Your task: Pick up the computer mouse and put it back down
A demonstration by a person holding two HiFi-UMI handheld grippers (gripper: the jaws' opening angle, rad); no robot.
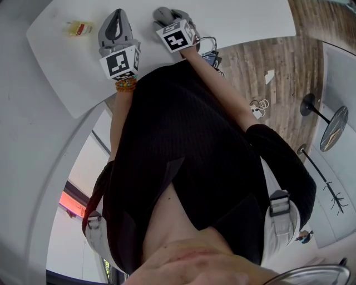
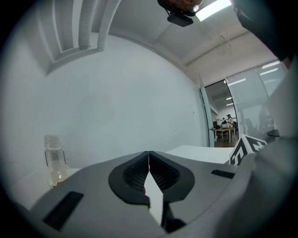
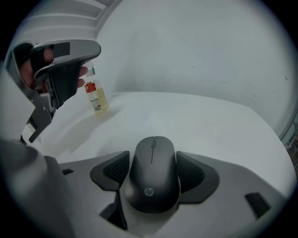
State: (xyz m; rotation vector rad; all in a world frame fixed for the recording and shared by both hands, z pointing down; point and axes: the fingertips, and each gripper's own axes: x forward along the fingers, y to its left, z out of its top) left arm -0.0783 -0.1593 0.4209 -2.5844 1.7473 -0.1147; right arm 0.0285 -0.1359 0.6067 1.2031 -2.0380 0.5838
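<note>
A black computer mouse (image 3: 153,174) sits between the jaws of my right gripper (image 3: 152,160), and both dark pads press against its sides. White table (image 3: 214,125) shows beneath it; whether the mouse rests on the table or hangs above it I cannot tell. In the head view the right gripper (image 1: 165,14) reaches over the table (image 1: 239,16) and hides the mouse. My left gripper (image 2: 148,157) is shut with nothing in it, its pads meeting in a thin line. It hovers left of the right one (image 1: 117,16) and shows raised in the right gripper view (image 3: 63,65).
A small clear bottle (image 1: 80,28) with yellowish liquid and a red label stands at the table's far left (image 3: 95,95) (image 2: 55,160). A white wall runs behind the table. To the right, the wooden floor holds cables and a charger (image 1: 257,107) and black stand bases (image 1: 308,104).
</note>
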